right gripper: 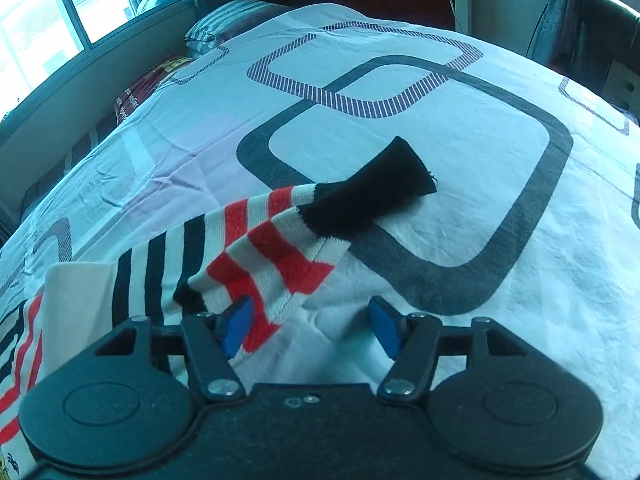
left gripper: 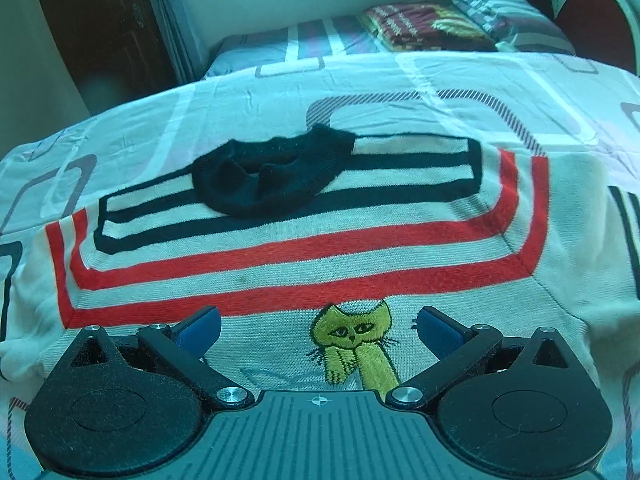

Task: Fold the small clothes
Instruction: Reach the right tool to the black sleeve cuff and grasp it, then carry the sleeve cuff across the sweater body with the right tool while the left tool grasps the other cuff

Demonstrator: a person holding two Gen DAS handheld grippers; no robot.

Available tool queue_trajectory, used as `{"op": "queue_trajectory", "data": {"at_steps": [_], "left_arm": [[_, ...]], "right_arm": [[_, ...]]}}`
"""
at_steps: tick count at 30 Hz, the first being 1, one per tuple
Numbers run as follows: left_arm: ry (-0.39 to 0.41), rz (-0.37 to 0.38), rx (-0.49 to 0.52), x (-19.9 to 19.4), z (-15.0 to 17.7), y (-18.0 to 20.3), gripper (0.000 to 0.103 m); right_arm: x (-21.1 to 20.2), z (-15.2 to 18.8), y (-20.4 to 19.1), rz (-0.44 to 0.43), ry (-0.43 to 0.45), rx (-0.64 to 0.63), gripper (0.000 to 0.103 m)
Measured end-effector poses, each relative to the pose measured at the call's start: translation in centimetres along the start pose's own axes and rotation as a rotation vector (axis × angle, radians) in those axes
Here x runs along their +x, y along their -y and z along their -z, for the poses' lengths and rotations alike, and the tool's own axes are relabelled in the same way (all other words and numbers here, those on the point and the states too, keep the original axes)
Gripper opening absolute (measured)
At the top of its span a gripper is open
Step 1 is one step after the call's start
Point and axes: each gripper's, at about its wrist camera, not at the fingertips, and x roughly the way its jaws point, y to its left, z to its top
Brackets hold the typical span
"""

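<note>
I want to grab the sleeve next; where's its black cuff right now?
In the right wrist view the black cuff lies flat on the bedsheet, ahead of the open right hand-held gripper, right of centre.

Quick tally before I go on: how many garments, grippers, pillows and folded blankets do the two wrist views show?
Sweater: 1
Grippers: 2, left gripper and right gripper, both open
Pillow: 1
Folded blanket: 1
Total: 5

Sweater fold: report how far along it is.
Done: the sweater lies spread flat on the bedsheet, cat patch up. In hand: nothing; the left gripper and right gripper are both open. The right one hovers by the striped sleeve, which lies out sideways. Left: both sleeves and the body fold.
</note>
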Motion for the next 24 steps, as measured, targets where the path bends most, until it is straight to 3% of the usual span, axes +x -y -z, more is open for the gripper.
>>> {"op": "queue_trajectory", "data": {"at_steps": [1,3,8,11,16,20,24], "left_arm": [[-0.006,-0.002,-0.004,0.3,0.0,0.1,0.103],[-0.014,-0.015,-0.011,0.7,-0.1,0.1,0.103],[-0.011,-0.017,-0.006,0.8,-0.3,0.3,0.103],[-0.019,-0.003,0.0,0.5,-0.4,0.2,0.103],[-0.025,0.043,-0.078,-0.3,-0.6,-2.4,0.103],[0.001,0.027,-0.124,-1.4,-0.5,-5.6,0.103],[0.022,0.016,-0.17,-2.3,-0.4,-9.7,0.103]], "right_arm": [[0.2,-0.2,-0.1,-0.001,0.014,-0.003,0.051],[0.7,-0.7,-0.1,-0.016,0.02,-0.007,0.032],[0.6,-0.8,-0.4,-0.046,0.055,-0.023,0.012],[-0.4,-0.9,-0.7,-0.078,0.108,-0.016,0.01],[-4.0,-1.9,-4.2,-0.198,0.206,-0.07,0.01],[-7.1,-1.1,-10.7,-0.352,0.218,-0.181,0.009],[-9.1,2.6,-19.0,-0.508,0.158,-0.319,0.009]]}}
